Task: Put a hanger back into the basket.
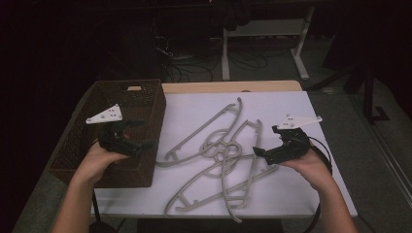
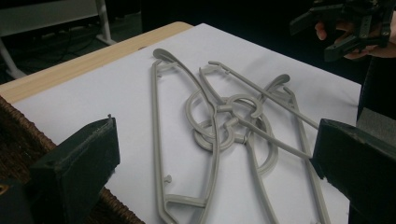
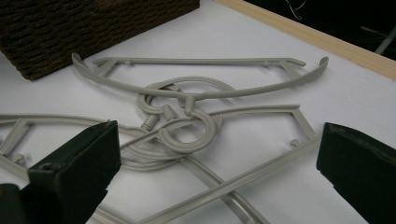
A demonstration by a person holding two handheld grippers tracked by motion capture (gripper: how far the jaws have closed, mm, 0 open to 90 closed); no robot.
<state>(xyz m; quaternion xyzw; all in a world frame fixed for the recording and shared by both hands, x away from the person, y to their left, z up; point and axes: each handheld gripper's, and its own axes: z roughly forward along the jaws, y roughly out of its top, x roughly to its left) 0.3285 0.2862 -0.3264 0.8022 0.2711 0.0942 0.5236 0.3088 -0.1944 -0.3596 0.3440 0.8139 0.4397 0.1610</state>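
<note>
Three grey plastic hangers [image 1: 221, 153] lie tangled on the white tabletop [image 1: 320, 187], their hooks [image 3: 180, 123] looped through one another. My left gripper [image 1: 145, 133] hovers over the right side of the dark wicker basket [image 1: 97, 104], open, jaws pointing at the hangers [image 2: 210, 121]. My right gripper [image 1: 266, 141] is held just right of the pile, above the table, open with nothing between its jaws. In the left gripper view the right gripper [image 2: 327, 35] shows far off at the top right.
The basket [image 3: 93, 23] takes up the table's left end, and nothing shows inside it. A strip of bare wood [image 1: 228, 87] runs along the far edge. Beyond it, white desk legs [image 1: 301, 53] and cables stand on a dark floor.
</note>
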